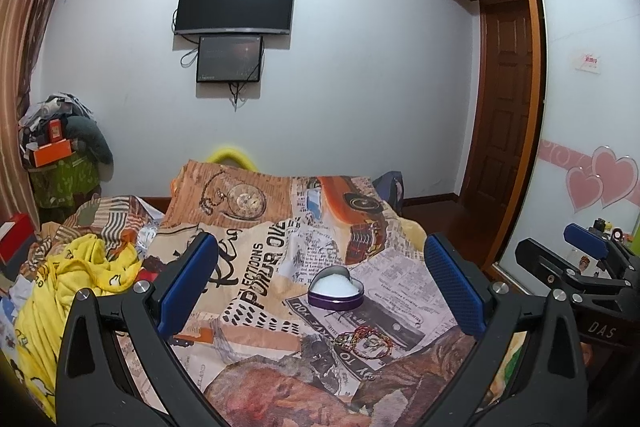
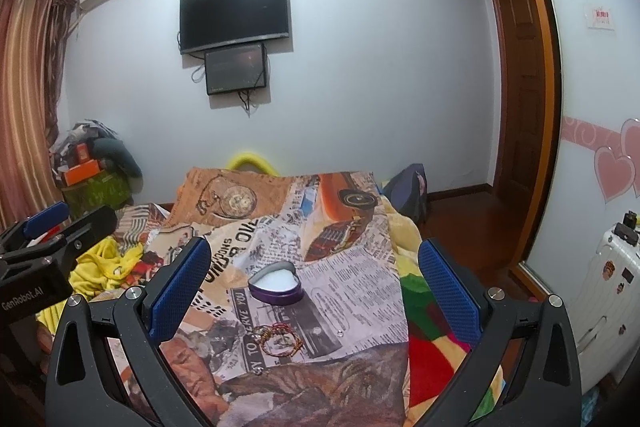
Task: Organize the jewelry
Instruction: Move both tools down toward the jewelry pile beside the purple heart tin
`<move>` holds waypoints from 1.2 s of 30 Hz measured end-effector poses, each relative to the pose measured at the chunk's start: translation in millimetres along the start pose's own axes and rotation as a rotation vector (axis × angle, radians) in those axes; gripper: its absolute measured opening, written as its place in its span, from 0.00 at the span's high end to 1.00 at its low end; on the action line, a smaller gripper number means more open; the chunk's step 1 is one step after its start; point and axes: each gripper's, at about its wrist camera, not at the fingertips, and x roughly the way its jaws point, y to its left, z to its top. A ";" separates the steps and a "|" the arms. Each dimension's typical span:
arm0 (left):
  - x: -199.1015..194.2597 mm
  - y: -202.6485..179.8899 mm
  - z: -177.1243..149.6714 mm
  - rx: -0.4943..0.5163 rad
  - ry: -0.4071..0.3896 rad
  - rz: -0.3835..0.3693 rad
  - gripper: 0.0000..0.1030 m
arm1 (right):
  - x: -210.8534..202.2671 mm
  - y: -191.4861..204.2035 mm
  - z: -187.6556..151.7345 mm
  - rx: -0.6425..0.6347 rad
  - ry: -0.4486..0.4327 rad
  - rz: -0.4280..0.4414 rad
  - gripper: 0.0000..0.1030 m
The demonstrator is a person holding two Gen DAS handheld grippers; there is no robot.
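1. Scene: a bed covered by a newspaper-collage printed cloth (image 1: 256, 267) carried all the task items. No worktop was in view.
2. A purple heart-shaped tin box with white lining (image 1: 335, 287), lid off, sat open on the cloth near mid-bed; the same box appeared in the right wrist view (image 2: 275, 282).
3. A tangle of red-and-gold cord bracelets (image 1: 366, 341) lay on the cloth just on the near side of the box, apart from it and not yet inside; the right view showed them as well (image 2: 278, 339). A small silver ring-like piece (image 2: 258, 371) lay nearer still; its type could not be resolved.
4. The left tool (image 1: 322, 291) was spread wide and empty, held above the bed. The bracelets lay ahead and below, toward its right finger.
5. The right tool (image 2: 316, 287) was likewise spread wide and empty. The bracelets lay ahead and below, toward its left finger.
6. Judgement: the tangle sat between the two tools, and neither was clearly nearer. Its spread ran roughly across both views, so a descent with fingers straddling the short dimension looked workable.
7. Judgement: the box lay straight beyond the bracelets, so the carry would be short and forward.
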 end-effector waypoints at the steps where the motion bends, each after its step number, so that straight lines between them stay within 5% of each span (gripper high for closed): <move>1: 3.9 1.0 -1.4 0.002 0.009 0.002 0.00 | 2.8 -1.1 -1.6 0.000 0.009 -0.005 0.00; 13: 73.5 11.0 -40.9 0.034 0.224 0.026 0.06 | 62.3 -18.8 -43.0 -0.035 0.200 -0.078 0.00; 22: 117.2 -5.3 -82.1 0.093 0.443 -0.074 0.30 | 86.2 -20.7 -69.7 -0.071 0.316 -0.062 0.12; 28: 139.0 -17.3 -111.0 0.115 0.549 -0.088 0.30 | 90.6 -31.3 -80.6 -0.063 0.361 -0.064 0.19; 36: 145.5 -35.5 -135.4 0.126 0.643 -0.199 0.36 | 87.2 -41.8 -90.7 -0.056 0.397 -0.086 0.19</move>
